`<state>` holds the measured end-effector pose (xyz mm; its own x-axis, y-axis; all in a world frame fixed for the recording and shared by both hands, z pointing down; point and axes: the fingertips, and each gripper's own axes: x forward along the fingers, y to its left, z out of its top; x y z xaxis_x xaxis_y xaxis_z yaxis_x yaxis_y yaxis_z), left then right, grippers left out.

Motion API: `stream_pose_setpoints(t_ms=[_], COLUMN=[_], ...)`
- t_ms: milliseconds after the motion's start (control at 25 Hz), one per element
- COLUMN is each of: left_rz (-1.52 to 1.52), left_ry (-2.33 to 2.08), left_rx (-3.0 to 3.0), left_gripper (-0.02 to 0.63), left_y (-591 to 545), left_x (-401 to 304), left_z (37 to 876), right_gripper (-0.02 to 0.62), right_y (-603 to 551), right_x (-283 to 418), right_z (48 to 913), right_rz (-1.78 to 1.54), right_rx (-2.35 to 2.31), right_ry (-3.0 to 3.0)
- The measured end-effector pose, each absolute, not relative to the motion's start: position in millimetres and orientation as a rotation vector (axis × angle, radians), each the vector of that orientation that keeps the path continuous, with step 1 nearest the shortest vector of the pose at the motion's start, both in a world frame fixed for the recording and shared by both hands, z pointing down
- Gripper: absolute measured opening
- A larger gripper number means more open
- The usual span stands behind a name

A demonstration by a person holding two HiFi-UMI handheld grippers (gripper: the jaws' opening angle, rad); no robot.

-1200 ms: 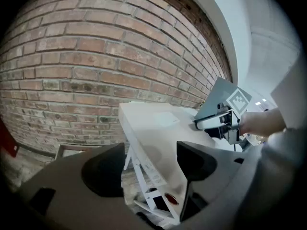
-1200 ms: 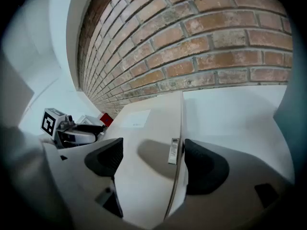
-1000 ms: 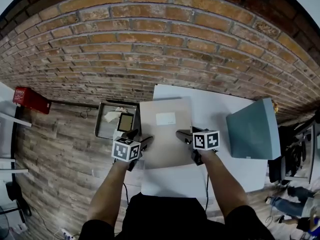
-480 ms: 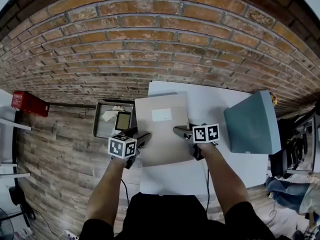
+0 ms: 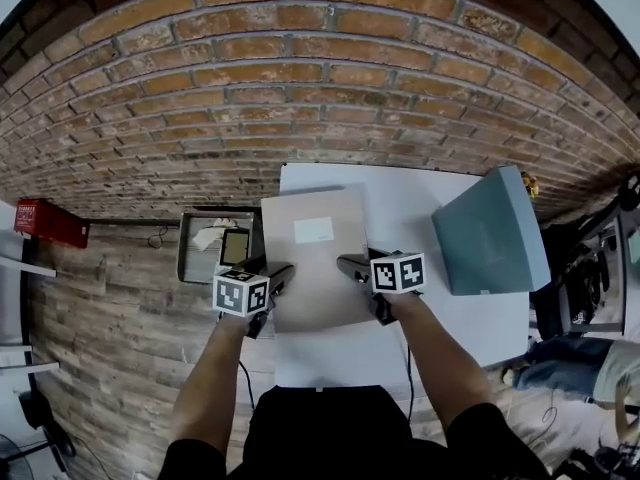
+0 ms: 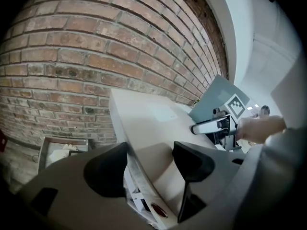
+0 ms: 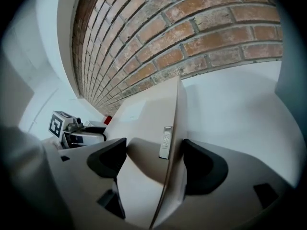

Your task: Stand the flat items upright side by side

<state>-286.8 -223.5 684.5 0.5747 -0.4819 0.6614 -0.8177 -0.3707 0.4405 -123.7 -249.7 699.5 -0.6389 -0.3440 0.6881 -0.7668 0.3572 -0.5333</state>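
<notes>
Both bare forearms are reaching forward from the bottom of the head view and angling in toward each other, the left forearm point(image 5: 215, 378) and the right forearm point(image 5: 430, 358) each ending behind a marker cube. Between them, the beige file point(image 5: 315, 258) is sitting over the left part of the white table point(image 5: 450, 308), its left side reaching just past the table's edge.

It is a stiff, matte, rectangular board file, fairly thick, with a white label point(image 5: 314, 230) on its broad face and a small metal tab point(image 7: 165, 143) on its narrow edge.

The left gripper point(image 6: 148, 159) is coming at the file's left side, and its dark, rounded jaws are closing with that edge filling the gap, pads on both faces. The right gripper point(image 7: 153, 159) is doing the same on the right side, jaws closing across the file's thickness, one pad right against the tabbed edge.

The teal file point(image 5: 490, 233) is showing its smooth broad face well apart to the right. The rough brick wall point(image 5: 300, 68) is filling the background.
</notes>
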Motion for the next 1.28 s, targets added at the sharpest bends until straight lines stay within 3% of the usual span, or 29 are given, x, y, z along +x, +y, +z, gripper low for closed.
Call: stream_pose_setpoints(t_ms=[760,1280], left_rz=[0.480,0.367], left_ry=[-1.196,-1.275], left_rx=[2.126,2.228], left_gripper=[0.301,0.293], left_y=[-252.4,-274.1], left_x=[-273.4,-272.7], left_z=[636.5,598.1], right_gripper=[0.351,0.345], right_y=[-251.8,-271.1], right_x=[-112.2,-109.2], right_z=[657.6,612.9], right_rz=[0.967,0.606], right_rx=[1.120,1.193], right_ry=[-2.272,-2.409])
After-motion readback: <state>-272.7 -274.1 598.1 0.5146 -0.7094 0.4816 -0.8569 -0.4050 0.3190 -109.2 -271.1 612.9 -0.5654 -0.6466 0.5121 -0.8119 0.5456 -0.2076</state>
